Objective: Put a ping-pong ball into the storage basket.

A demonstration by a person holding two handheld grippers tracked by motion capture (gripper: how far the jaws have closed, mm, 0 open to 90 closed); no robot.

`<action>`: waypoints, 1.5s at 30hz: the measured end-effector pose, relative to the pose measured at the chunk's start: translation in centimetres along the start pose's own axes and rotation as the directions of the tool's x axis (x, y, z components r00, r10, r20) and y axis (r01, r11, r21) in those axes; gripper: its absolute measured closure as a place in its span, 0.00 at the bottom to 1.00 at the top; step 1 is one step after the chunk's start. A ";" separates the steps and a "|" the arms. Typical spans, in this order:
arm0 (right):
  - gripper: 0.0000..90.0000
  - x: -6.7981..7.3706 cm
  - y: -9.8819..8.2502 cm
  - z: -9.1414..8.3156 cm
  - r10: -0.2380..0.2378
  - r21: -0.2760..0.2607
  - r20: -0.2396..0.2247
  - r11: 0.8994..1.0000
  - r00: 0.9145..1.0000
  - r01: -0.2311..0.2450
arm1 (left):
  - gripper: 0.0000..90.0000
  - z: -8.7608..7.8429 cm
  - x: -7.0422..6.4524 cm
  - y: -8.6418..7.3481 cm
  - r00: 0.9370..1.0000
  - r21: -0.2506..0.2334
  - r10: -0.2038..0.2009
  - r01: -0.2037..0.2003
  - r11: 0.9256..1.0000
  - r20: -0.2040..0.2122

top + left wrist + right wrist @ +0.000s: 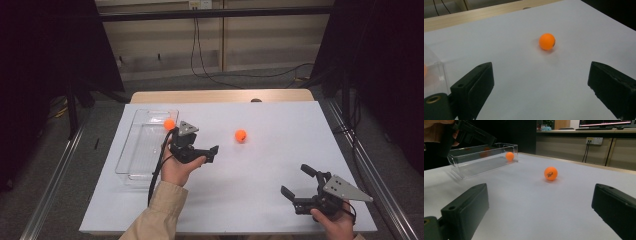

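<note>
Clear tray (137, 150) at L side of worktop (260, 180), one orange ball (169, 124) inside, at far end. L hand-held gripper (216, 152) just right of tray, above worktop — jaws wide, nothing betw. them, pointing toward loose orange ball (240, 135). That ball sits on bare worktop, mid-table, apart from both grippers. R hand-held gripper (296, 181) near front R corner — jaws wide, empty.

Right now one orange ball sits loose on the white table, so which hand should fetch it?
Left: its open claw faces the small orange ball from nearer; the right claw sits farther back.
</note>
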State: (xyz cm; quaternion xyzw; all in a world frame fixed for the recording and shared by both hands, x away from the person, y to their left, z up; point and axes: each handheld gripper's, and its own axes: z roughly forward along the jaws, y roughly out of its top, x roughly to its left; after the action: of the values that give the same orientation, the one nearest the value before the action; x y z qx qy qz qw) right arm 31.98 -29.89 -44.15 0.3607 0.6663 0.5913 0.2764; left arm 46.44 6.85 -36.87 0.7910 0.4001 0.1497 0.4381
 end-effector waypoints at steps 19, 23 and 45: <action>0.01 0.0 0.0 0.0 0.005 -0.002 0.002 1.000 1.000 -0.005 | 0.06 2.3 -1.3 -0.4 1.000 -0.019 0.012 -0.011 1.000 0.013; 0.01 0.0 0.1 -0.1 0.001 0.000 0.001 1.000 1.000 -0.001 | 0.06 2.7 -1.3 -0.6 1.000 -0.008 0.016 -0.016 1.000 0.013; 0.01 0.0 0.1 -0.1 0.008 -0.004 0.004 1.000 1.000 -0.008 | 0.07 5.3 -1.7 -0.9 1.000 -0.042 0.019 -0.019 0.999 0.004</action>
State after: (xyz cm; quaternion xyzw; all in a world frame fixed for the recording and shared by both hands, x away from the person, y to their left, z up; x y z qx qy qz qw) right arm 31.92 -29.93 -44.04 0.3638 0.6631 0.5930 0.2761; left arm 48.00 2.78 -40.45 0.7858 0.3883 0.1602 0.4539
